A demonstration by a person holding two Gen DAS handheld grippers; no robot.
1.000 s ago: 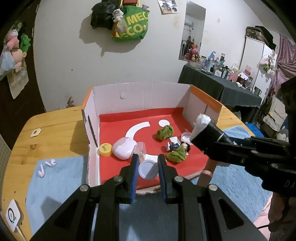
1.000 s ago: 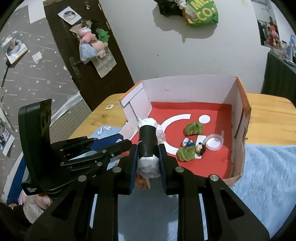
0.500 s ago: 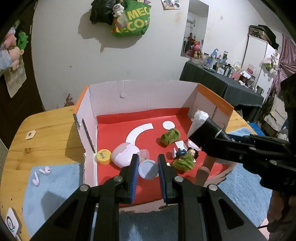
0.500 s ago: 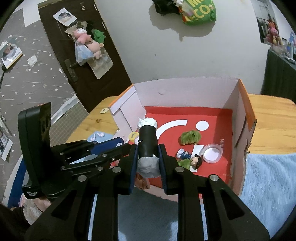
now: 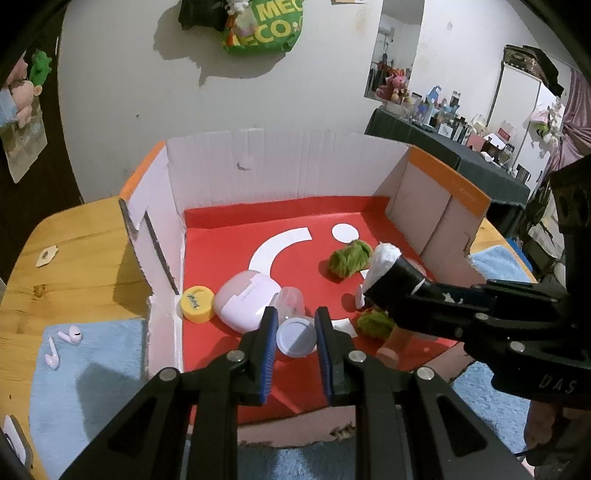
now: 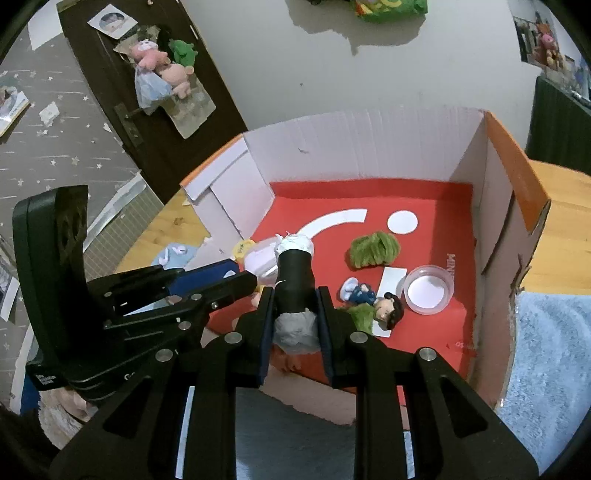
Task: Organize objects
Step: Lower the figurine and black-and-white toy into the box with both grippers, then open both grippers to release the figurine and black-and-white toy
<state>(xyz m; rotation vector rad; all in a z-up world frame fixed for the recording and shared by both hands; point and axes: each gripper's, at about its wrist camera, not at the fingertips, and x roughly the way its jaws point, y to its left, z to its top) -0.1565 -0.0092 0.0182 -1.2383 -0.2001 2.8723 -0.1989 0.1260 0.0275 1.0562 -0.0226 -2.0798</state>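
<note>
- The left hand-held gripper (image 5: 295, 334) is clenched on a small white round lid (image 5: 296, 336), held by its edges just above the red floor of the cardboard box (image 5: 288, 166), near the front.
- The right hand-held gripper (image 6: 295, 314) grasps a black tube with white wrapping at both ends (image 6: 295, 280); it hangs over the box's near edge, pointing in.
- Risk: the lid is thin and gripped only at its rim, so a tilt or a knock against the clear cup (image 5: 290, 301) right behind it could pop it loose.
- Risk: the two tools are near each other over the same corner; the tube's far end passes just above the green bundle (image 5: 375, 323) and the little doll (image 6: 373, 301), and a low sweep could shove them.
- Risk: the torn front wall of the box is low and ragged, and an arm may catch it and drag the box.
- Already inside: a pink case (image 5: 247, 299), a yellow cap (image 5: 197, 303), a second green bundle (image 6: 373, 249) and a clear dish (image 6: 428, 290).
- Outside, two pink earbuds (image 5: 62, 343) lie on a blue towel (image 5: 88, 373) on the wooden tabletop (image 5: 74, 258), probably yet to be sorted.
- The room: white wall with a green bag (image 5: 264, 26) hung up, a dark door (image 6: 155, 122) with plush toys, and a cluttered dark table (image 5: 443, 147) at the far right.
</note>
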